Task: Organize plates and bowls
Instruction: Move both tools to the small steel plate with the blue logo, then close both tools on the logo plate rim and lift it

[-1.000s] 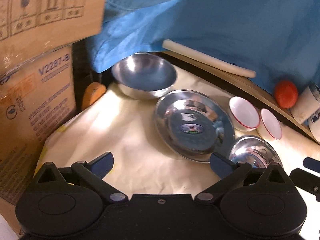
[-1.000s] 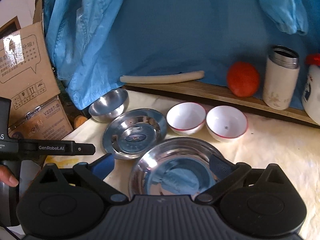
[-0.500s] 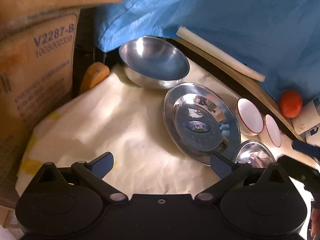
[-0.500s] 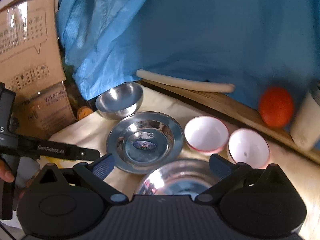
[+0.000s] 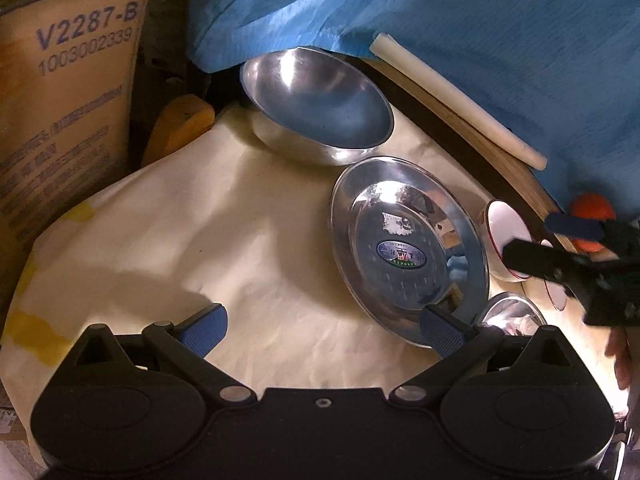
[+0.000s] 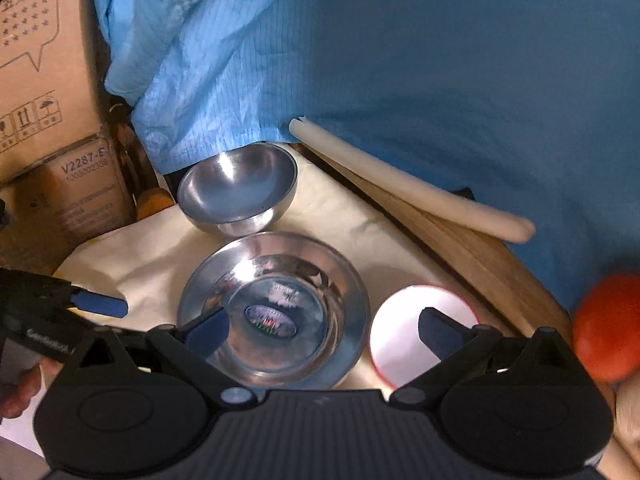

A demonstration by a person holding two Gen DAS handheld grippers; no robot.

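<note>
The blue cloth (image 6: 400,80) fills the background, with cardboard boxes (image 5: 68,120) at the left and the cream-covered table (image 5: 200,240) below. On the table, the steel plate (image 6: 276,312) lies centred, the deep steel bowl (image 6: 240,188) just behind it, and a white red-rimmed bowl (image 6: 404,340) just beside it on the right. Compared with a second ago, both views have been brought closer to the plate. The right gripper (image 6: 324,328) is held wide apart and empty above the plate; the left gripper (image 5: 324,328) is likewise spread wide, empty, at the plate's near edge. A first pickup is judged imminent; nothing is stacked yet.
</note>
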